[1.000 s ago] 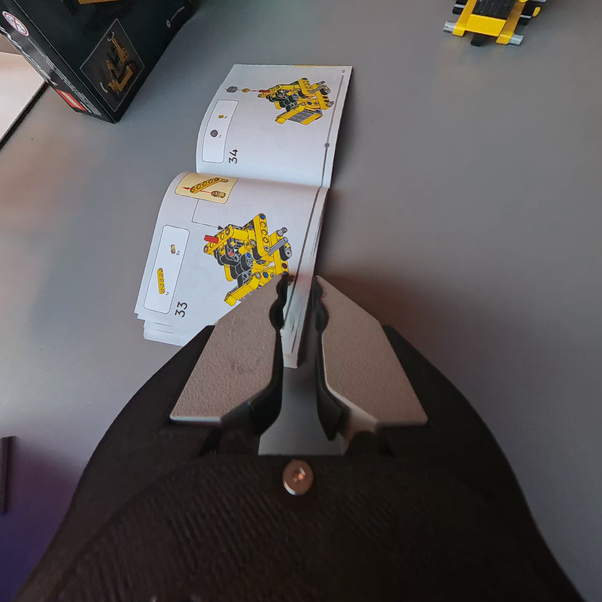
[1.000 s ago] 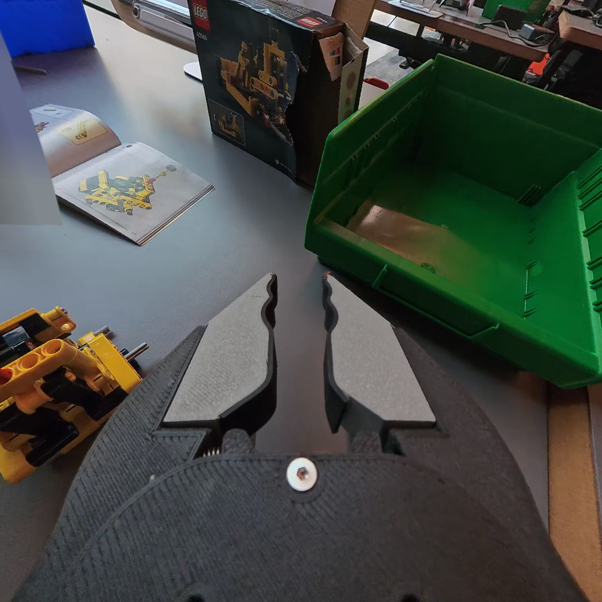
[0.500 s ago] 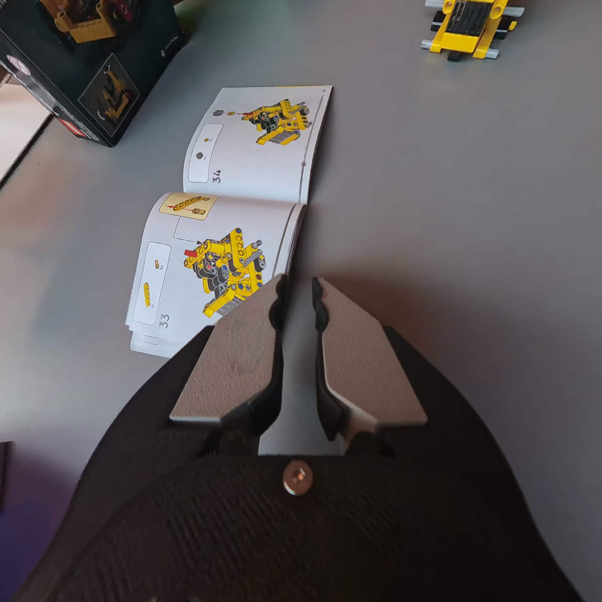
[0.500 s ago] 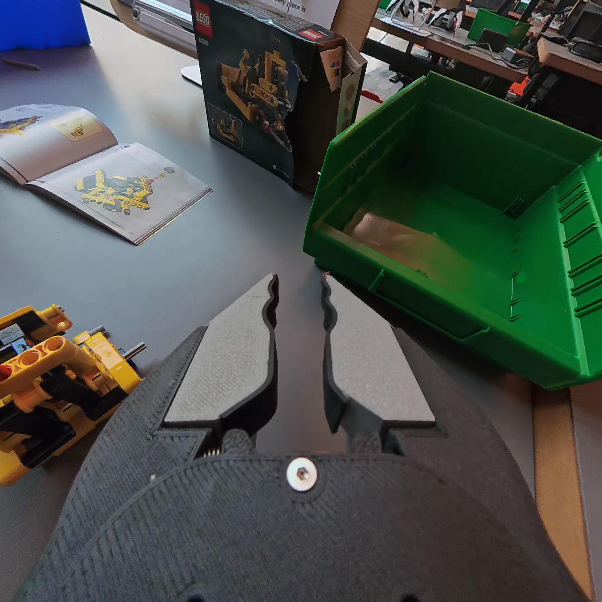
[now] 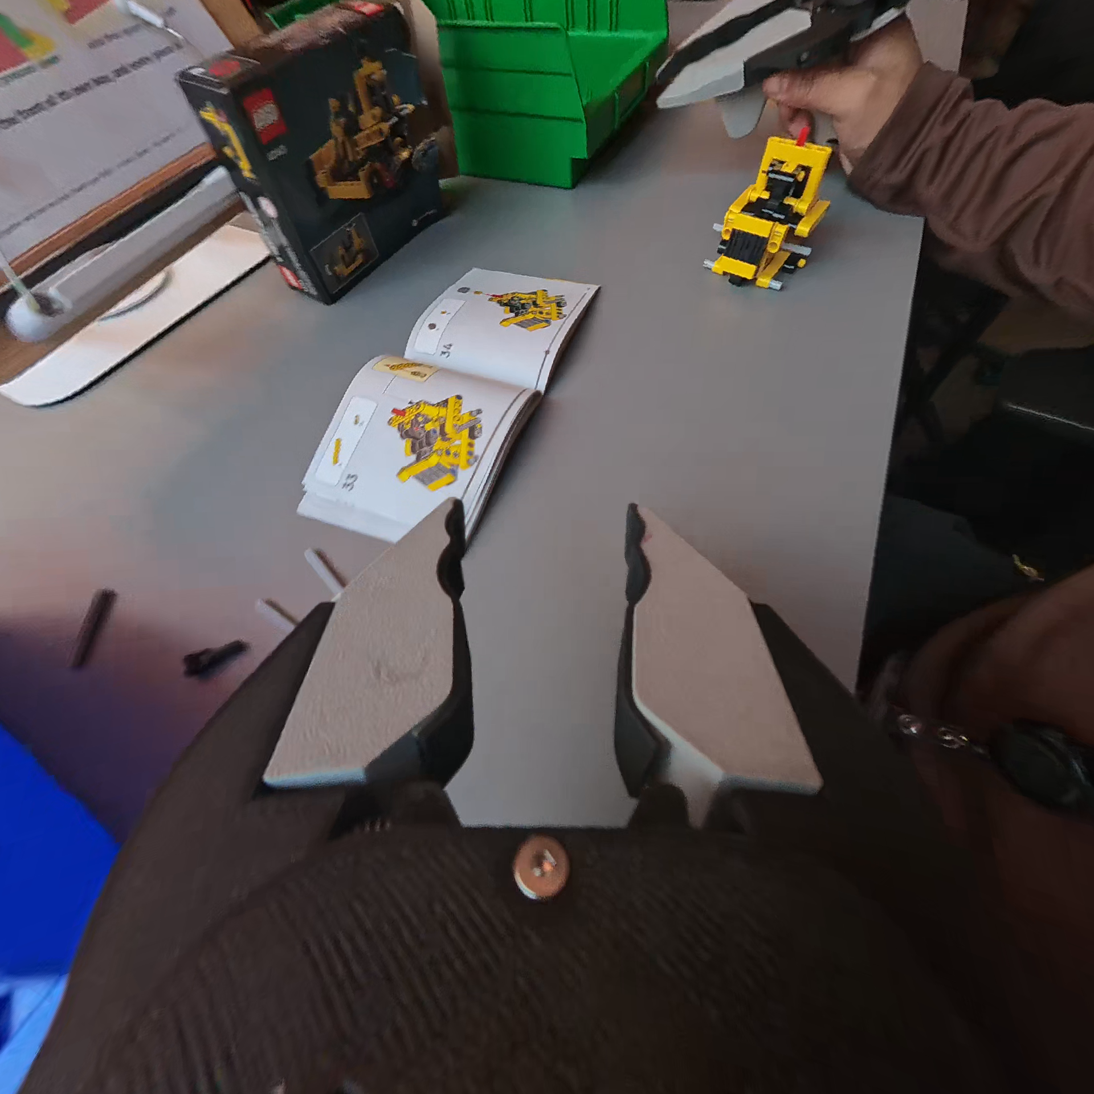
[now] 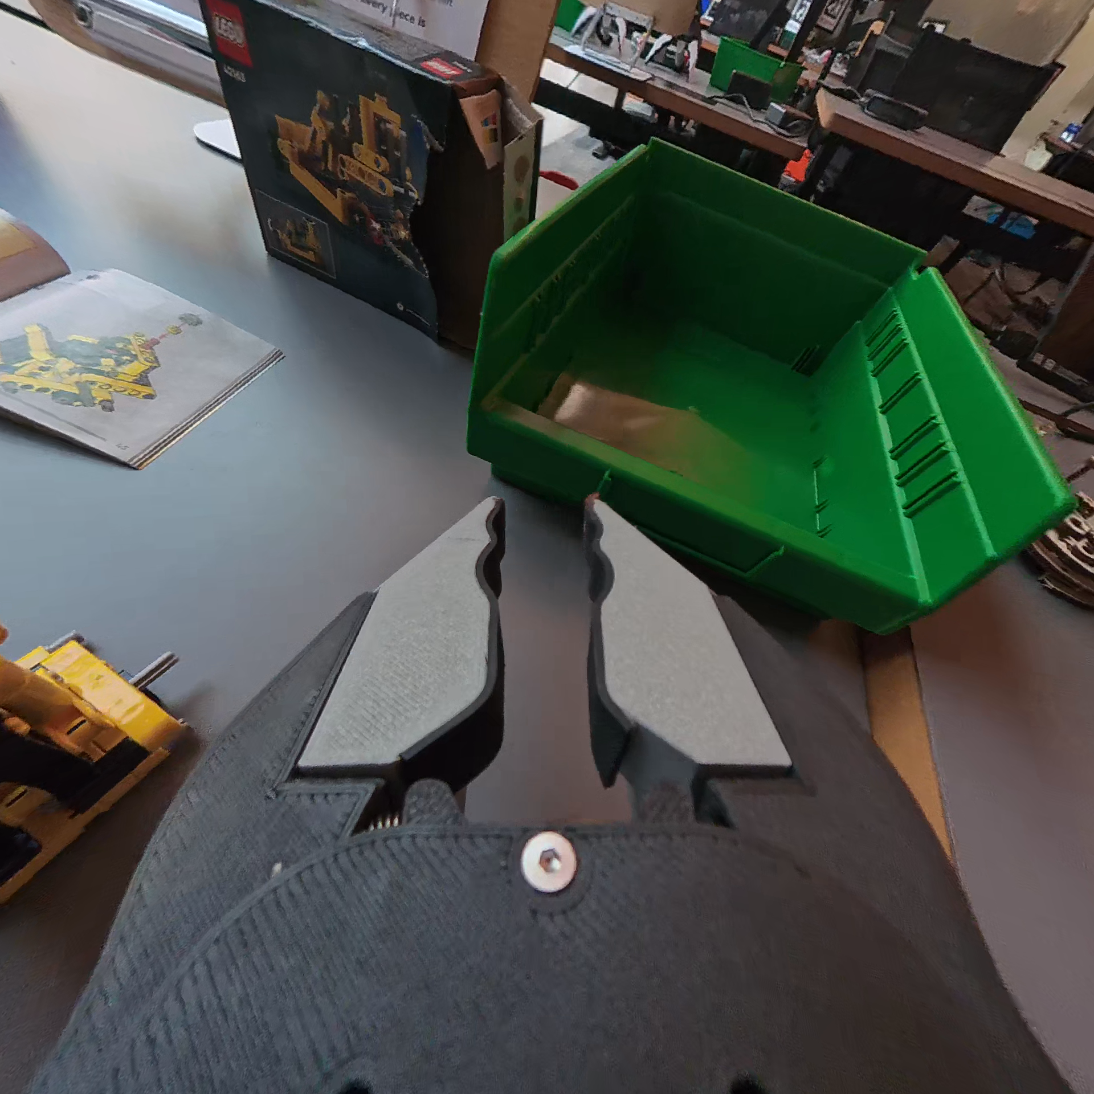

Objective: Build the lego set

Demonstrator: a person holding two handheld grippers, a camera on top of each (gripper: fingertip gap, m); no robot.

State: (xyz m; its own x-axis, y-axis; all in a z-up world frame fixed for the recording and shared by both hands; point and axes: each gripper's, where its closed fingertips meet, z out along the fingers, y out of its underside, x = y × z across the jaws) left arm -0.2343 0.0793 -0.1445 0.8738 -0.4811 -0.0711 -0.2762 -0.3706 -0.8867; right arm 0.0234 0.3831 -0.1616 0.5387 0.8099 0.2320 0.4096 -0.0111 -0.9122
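Pulling back from the instruction booklet (image 5: pixel 450 408), my left gripper (image 5: pixel 541 515) now hangs above bare grey table (image 5: pixel 710 473) with its fingers spread wide and nothing between them; a second ago they were nearly together over the booklet's edge. So the page check looks finished, and I judge the next job is fetching a part. Small loose pieces, a black pin (image 5: pixel 213 656) and a dark axle (image 5: pixel 92 627), lie just left of me. Farther off, the yellow bulldozer model (image 5: pixel 763 219) stands near the table's far edge, with my right gripper (image 6: pixel 543 503) beside it, fingers slightly parted and empty, barely changed. Beyond sit the set's box (image 5: pixel 325 148) and the green bin (image 6: pixel 769 379).
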